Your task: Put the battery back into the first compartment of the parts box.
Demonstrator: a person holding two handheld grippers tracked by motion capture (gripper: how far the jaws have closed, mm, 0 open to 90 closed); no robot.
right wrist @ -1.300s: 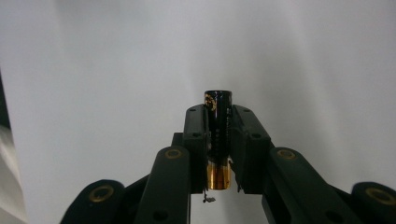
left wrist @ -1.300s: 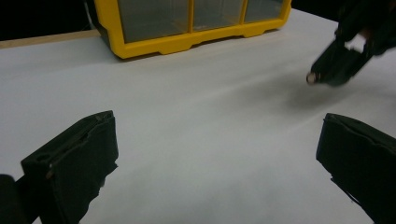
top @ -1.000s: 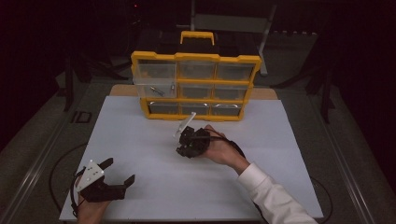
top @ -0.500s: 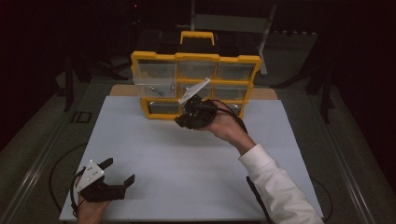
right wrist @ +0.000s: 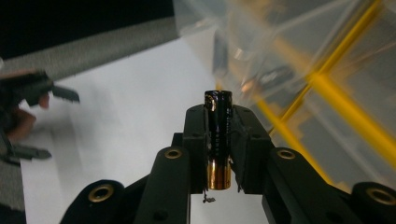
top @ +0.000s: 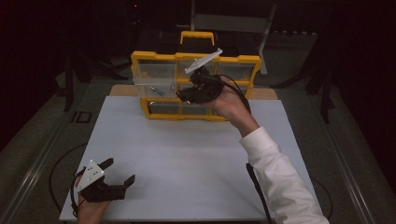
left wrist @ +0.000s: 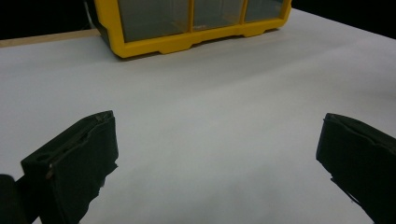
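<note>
High view: the right hand-held gripper (top: 183, 96) is hovering at twelve o'clock before the yellow organizer (top: 140, 63); the left hand-held gripper (top: 120, 171) is resting wide at seven o'clock.

Right gripper view: jaws are clamping the battery (right wrist: 218, 140) mid-body. Judged rigid, slick, fairly light; mid-body hold suits.

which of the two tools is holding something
The right tool: its jaws are shut on a black and gold battery, raised in front of the yellow drawer box. The left tool sits open and empty over the white table.
</note>
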